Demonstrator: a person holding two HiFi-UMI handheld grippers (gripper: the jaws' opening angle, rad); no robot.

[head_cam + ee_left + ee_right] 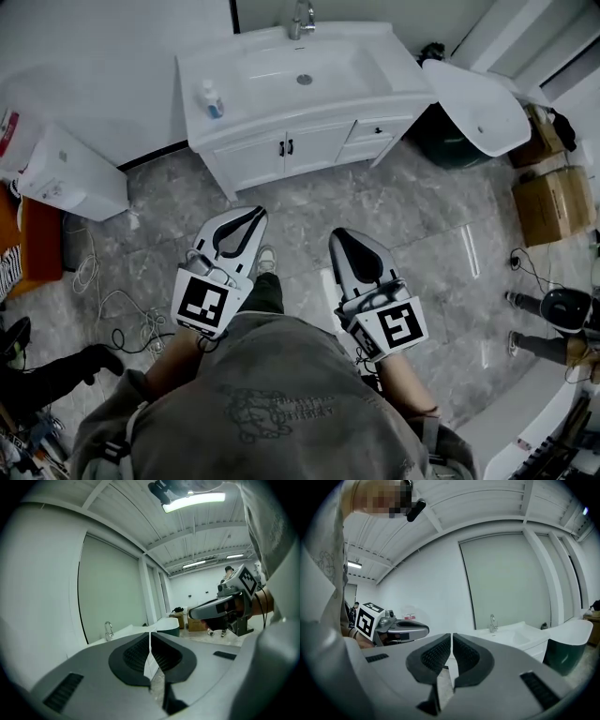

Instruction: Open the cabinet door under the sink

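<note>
I held my left gripper (242,223) and right gripper (345,242) clenched on nothing, low at my waist, since I wasn't yet in reach. The cabinet door (314,148) under the sink (281,66) lay shut, well ahead of both tips.

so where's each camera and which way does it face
Head view: on the person's head, facing steeply down at the sink cabinet; shows left hand-held gripper, right hand-held gripper, torso.
Left gripper view: on the left one, along its shut jaws toward the faucet; right one at right.
Right gripper view: mirrored, jaws shut; left one at left.
Shared: both gripper views see the faucet.
</note>
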